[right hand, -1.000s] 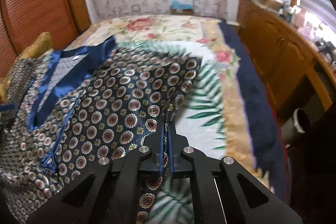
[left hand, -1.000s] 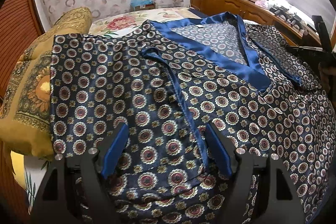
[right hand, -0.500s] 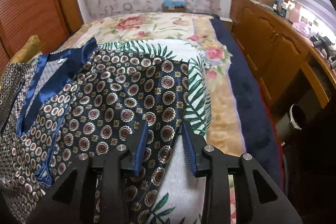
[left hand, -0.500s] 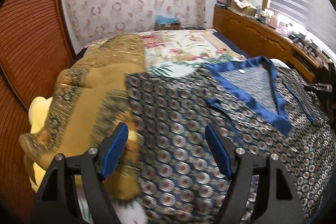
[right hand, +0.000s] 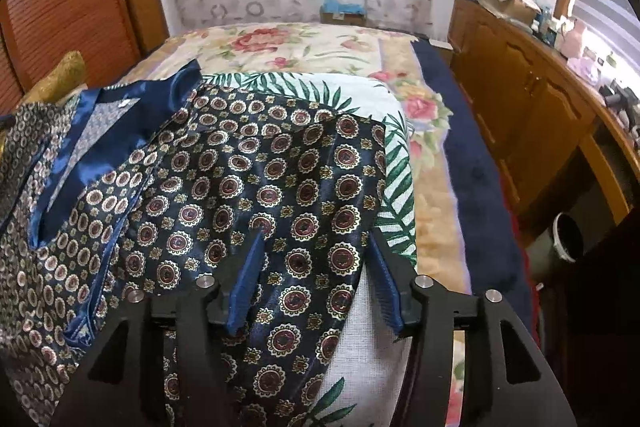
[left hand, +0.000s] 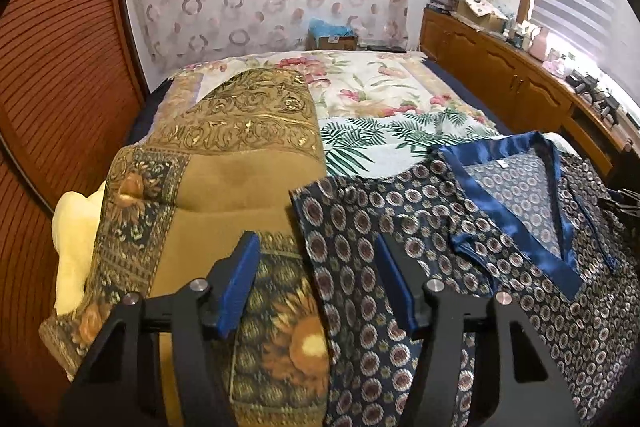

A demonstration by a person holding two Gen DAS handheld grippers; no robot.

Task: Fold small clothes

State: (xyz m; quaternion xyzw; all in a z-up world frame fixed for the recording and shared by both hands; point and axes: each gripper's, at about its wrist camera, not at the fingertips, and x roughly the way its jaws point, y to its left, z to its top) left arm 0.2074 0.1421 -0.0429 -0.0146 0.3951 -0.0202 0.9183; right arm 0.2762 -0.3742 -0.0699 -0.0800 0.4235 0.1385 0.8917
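On the bed (right hand: 432, 211), the patterned shirt (right hand: 248, 187) lies spread face up over the floral bedspread, its blue satin collar (left hand: 516, 195) toward the far side. My right gripper (right hand: 316, 267) has changed state: one second ago its fingers were clenched on the shirt's right edge; they now stand released, spread wide, with that edge lying flat beneath them and untouched. My left gripper (left hand: 318, 279) has also repositioned. It was over the middle of the shirt; it now sits at the shirt's left edge, fingers released, straddling the border between the cloth and the gold-brown pillow (left hand: 224, 187) just beside it. It grasps nothing.

Assessment: the spreading step appears complete. The right sleeve side has been drawn out and let go, and the garment lies largely flat, with one small blue-trimmed fold (left hand: 472, 247) near the collar. No fold has been made yet.

Next requirement, as I judge it: close my left fingers on the left edge without catching the pillow, then carry that edge toward the centre line. The satin looks slippery, so a shallow pinch may let it slide out.
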